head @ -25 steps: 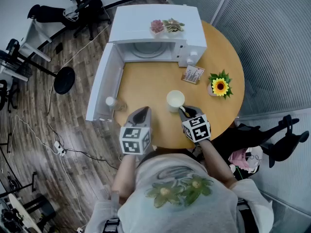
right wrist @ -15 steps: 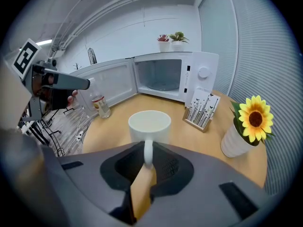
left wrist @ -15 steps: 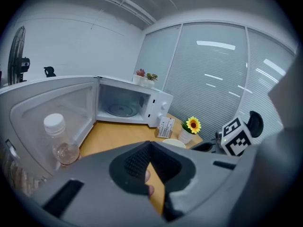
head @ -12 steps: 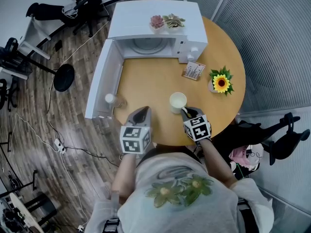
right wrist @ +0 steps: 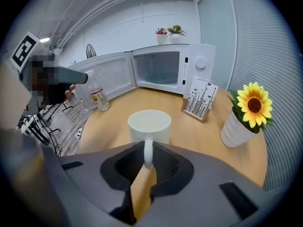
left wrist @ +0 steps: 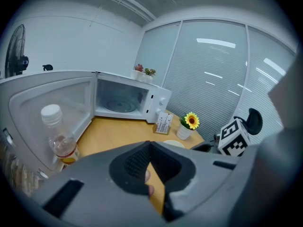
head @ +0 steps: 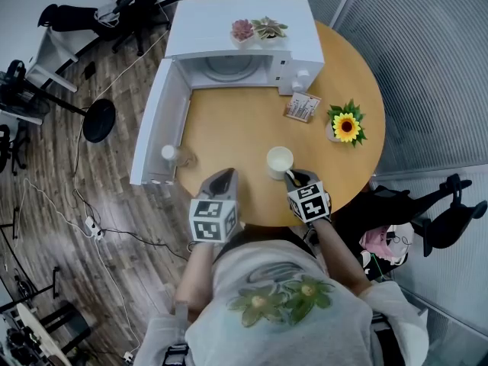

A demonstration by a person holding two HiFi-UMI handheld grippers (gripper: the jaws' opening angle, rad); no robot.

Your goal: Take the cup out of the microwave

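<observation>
Over the table's (head: 236, 132) near edge the left gripper (head: 223, 175) hangs with jaws together on nothing, and just right of it the white cup (head: 279, 161) stands upright, outside the open microwave (head: 240, 29), its handle pinched by the right gripper (head: 293, 177).

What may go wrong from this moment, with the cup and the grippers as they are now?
1. The right gripper pinches the white cup only by its thin handle; the cup may twist or tip on release.
2. The cup is fairly near the table's near edge; a nudge could send it off.
3. The microwave door stands open beside a bottle, which a sweep may knock.
</observation>
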